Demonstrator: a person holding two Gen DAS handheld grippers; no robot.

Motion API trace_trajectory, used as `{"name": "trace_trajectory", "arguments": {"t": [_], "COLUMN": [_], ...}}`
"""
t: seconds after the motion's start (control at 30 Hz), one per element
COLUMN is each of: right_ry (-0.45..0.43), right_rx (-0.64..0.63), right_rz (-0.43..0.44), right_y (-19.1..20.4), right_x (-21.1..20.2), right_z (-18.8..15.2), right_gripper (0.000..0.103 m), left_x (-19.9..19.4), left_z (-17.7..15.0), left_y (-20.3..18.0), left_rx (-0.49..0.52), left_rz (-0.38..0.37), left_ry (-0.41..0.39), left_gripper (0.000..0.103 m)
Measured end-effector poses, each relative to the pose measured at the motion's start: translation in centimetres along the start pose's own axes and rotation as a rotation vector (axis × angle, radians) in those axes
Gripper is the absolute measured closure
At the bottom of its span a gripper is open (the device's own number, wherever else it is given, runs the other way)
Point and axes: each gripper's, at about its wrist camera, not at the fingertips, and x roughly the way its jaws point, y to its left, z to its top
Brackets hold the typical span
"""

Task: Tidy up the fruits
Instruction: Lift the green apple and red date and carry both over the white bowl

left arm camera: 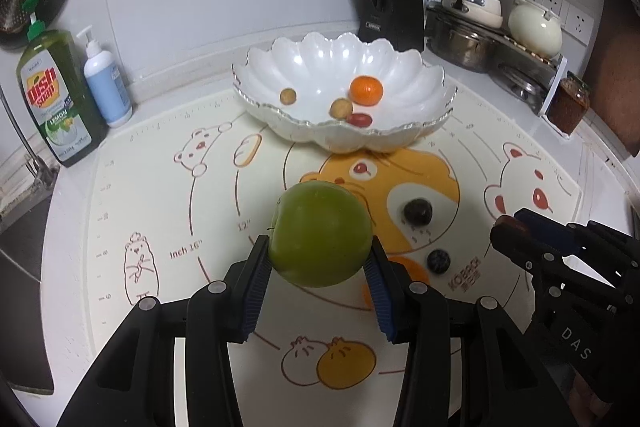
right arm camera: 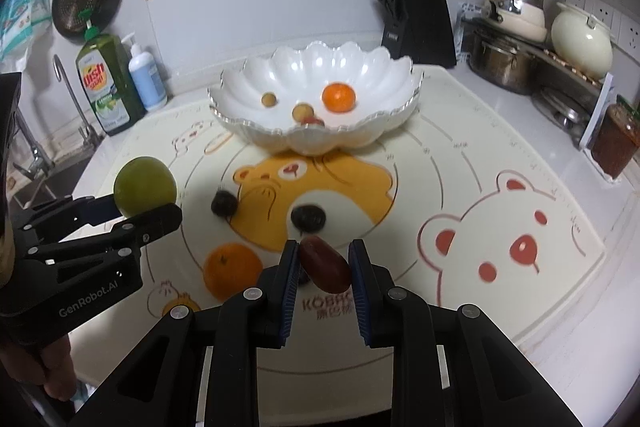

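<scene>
The left wrist view fills its foreground with the green apple [left arm camera: 320,233], which hides most of an orange on the mat; the right wrist view shows that whole orange [right arm camera: 233,270] lying on the mat [right arm camera: 500,267] near its front edge. The left hand-held gripper [left arm camera: 320,267] is spread wide and clamped on the green apple's two sides, holding it above the mat. The right hand-held gripper [right arm camera: 325,267] is narrowed onto a dark red oblong fruit [right arm camera: 325,263], which sits tilted between the blue pads [right arm camera: 291,291], also off the mat. Two dark round fruits [right arm camera: 223,203] [right arm camera: 307,217] rest on the orange bear drawing, apart from each other. Beyond them the white scalloped bowl [right arm camera: 256,79] stands at the mat's far edge on the tabletop [right arm camera: 480,95], holding another orange, two small tan fruits and a small red one. Bare mat lies between the dark fruits and the bowl; a dish soap bottle [left arm camera: 56,95] stands to its left and a knife block [left arm camera: 392,3] behind it.
</scene>
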Motion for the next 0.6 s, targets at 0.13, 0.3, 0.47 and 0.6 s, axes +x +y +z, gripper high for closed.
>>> {"name": "trace_trajectory", "arguments": {"t": [0.13, 0.3, 0.47, 0.6], "right_ry": [-0.022, -0.059, -0.089, -0.102], "right_rx": [0.002, 0.0, 0.004, 0.009], "right_rz": [-0.002, 0.001, 0.003, 0.003], "right_y": [-0.3, -0.7, -1.2, -1.8], "right_x": [-0.1, -0.4, -0.5, -0.2], "right_z": [1.2, 2.8, 4.4, 5.5], "right_gripper": [0.077, 0.077, 0.077, 0.077], "left_x": [-0.4, -0.6, -0.4, -0.1], "left_z": [1.2, 2.9, 4.4, 5.6], "left_y": [-0.1, -0.3, -0.6, -0.9], "left_rx": [-0.002, -0.001, 0.0, 0.005], "left_rz": [0.007, 0.02, 0.022, 0.023], "left_ry": [-0.018, -0.038, -0.049, -0.056], "left_gripper": [0.057, 0.057, 0.057, 0.057]}}
